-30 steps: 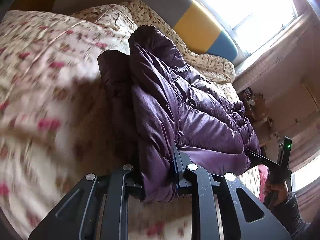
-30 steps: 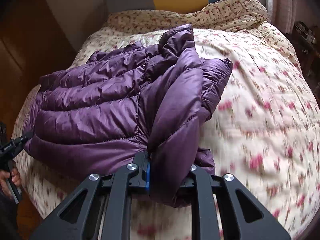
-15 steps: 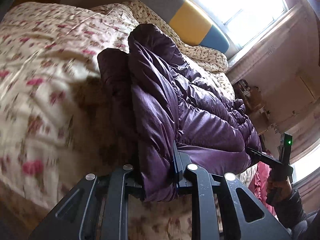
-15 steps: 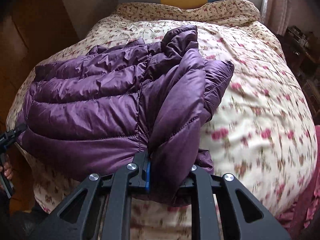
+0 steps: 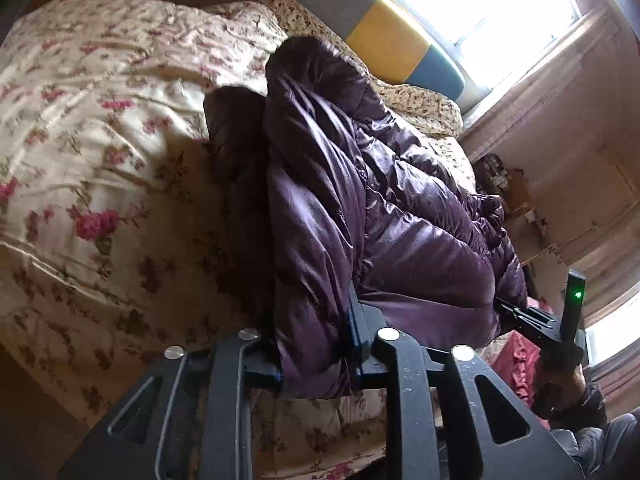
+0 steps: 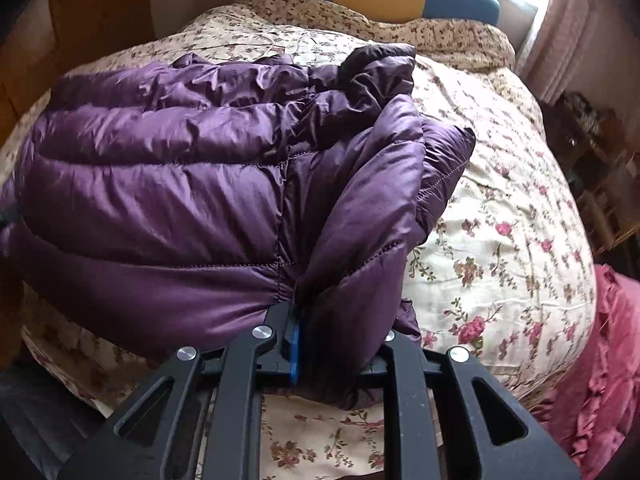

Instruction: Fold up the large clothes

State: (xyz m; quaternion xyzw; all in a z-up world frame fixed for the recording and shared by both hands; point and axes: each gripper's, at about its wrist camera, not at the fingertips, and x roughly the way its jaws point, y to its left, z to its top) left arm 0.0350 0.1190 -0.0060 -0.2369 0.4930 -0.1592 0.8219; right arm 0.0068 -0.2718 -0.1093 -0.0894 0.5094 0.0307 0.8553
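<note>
Jacket (image 6: 168,184) has been dragged toward the bed's (image 5: 80,128) near edge. Left gripper (image 5: 316,344) and right gripper (image 6: 340,340) jaws are opening, padding still pinched between; release should be finished together so the fold stays flat.

Purple jacket on your floral bed

You see a glossy purple quilted jacket (image 6: 168,184) with stitched horizontal channels, lying on a cream bedspread (image 6: 500,248) printed with pink roses and olive-brown leaves. Your black grippers carry blue pads on their fingers (image 6: 295,344). The headboard (image 5: 384,36) behind shows grey, mustard-yellow and teal panels. A small green light (image 5: 577,294) glows on the other black gripper, and ruffled rose-pink fabric (image 6: 600,380) hangs at the bed's edge.
</note>
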